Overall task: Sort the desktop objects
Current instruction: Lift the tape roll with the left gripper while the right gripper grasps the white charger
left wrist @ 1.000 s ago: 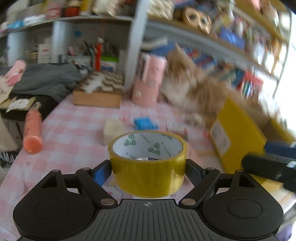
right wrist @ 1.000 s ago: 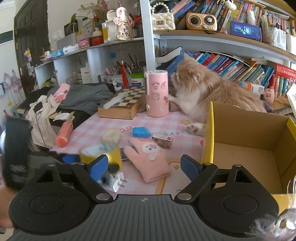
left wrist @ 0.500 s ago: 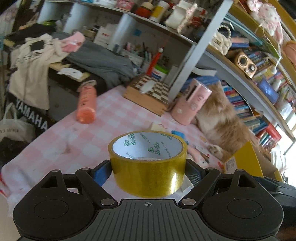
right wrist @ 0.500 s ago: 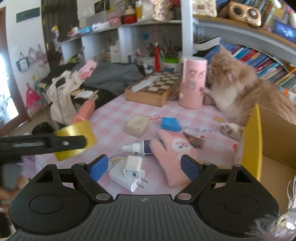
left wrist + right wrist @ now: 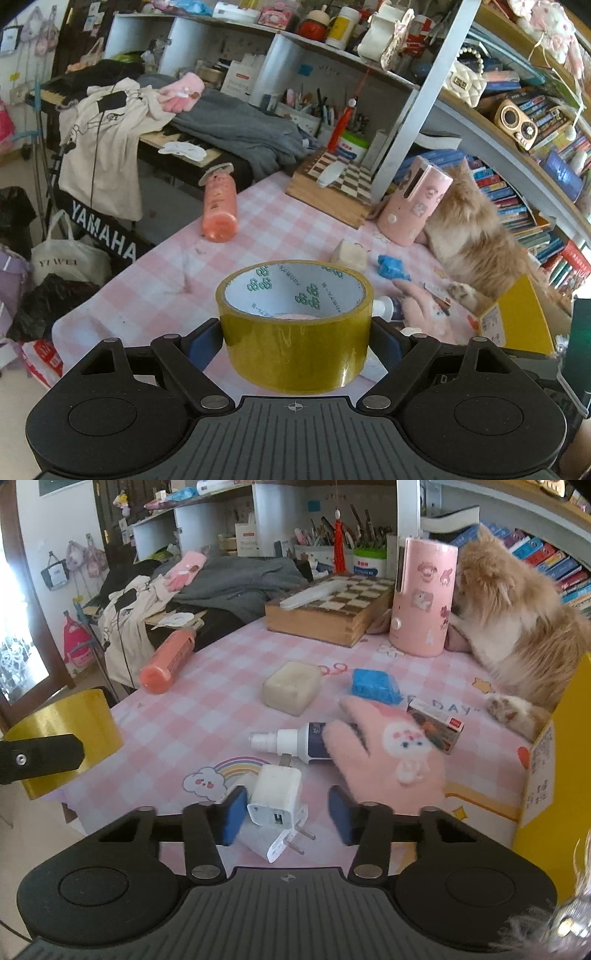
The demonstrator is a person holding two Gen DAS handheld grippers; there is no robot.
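My left gripper (image 5: 295,341) is shut on a roll of yellow tape (image 5: 295,347) and holds it in the air off the table's left edge; the roll also shows in the right wrist view (image 5: 62,738). My right gripper (image 5: 286,816) is open, low over the pink checked table (image 5: 192,716), its blue pads on either side of two white plug chargers (image 5: 275,794) without touching them. Beyond lie a spray bottle (image 5: 291,742), a pink bunny glove (image 5: 384,753), a beige block (image 5: 291,688), a blue eraser (image 5: 375,686) and a small box (image 5: 437,725).
A yellow cardboard box (image 5: 550,760) stands at the right. A cat (image 5: 517,627) lies at the back right by a pink cylinder (image 5: 421,598) and a chessboard box (image 5: 332,607). An orange bottle (image 5: 168,661) lies at the left edge.
My left gripper has drawn back and up to the left with the tape. My right gripper has come down and forward over the chargers, and its jaws have narrowed.
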